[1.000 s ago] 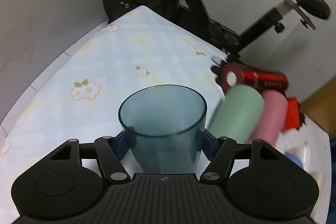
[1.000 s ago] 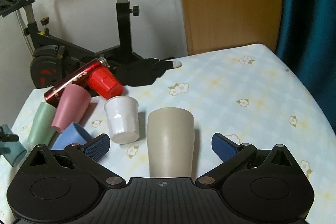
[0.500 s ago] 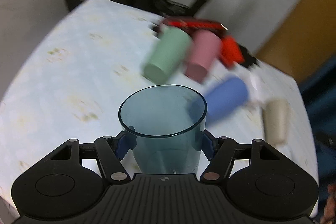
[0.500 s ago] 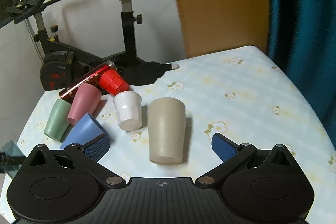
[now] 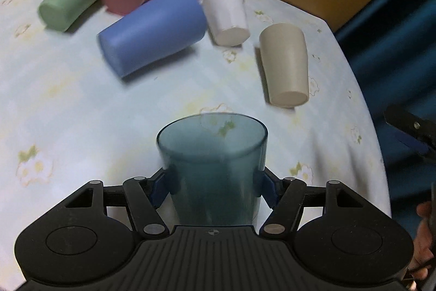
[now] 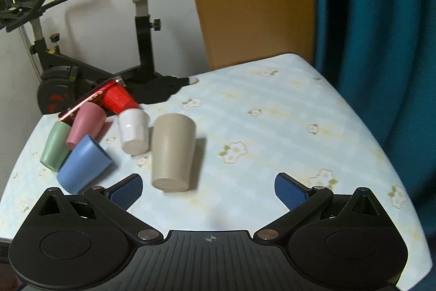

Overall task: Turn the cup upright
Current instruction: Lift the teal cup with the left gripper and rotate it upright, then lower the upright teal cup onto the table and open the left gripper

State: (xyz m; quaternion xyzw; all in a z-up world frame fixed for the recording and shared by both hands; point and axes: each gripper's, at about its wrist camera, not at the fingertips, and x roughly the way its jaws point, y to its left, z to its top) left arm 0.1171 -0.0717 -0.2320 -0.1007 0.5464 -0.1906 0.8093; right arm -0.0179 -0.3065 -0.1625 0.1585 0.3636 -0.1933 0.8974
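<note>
My left gripper (image 5: 214, 182) is shut on a translucent teal cup (image 5: 212, 162), its open mouth pointing away from the camera, held above the flowered tablecloth (image 5: 68, 105). My right gripper (image 6: 207, 188) is open and empty above the table, just in front of a beige cup (image 6: 173, 152) lying on its side. The beige cup also shows in the left wrist view (image 5: 286, 64). A part of the right gripper shows at the right edge of the left wrist view.
Lying on their sides at the table's far left are a blue cup (image 6: 83, 165), a green cup (image 6: 54, 146), a pink cup (image 6: 85, 124), a white cup (image 6: 133, 135), a red cup (image 6: 118, 100) and a dark red bottle (image 6: 90, 100). An exercise bike (image 6: 141, 26) stands behind the table.
My left gripper has swung with the teal cup from facing the bike to looking down over the lying cups. My right gripper has pulled back and up from the beige cup.
</note>
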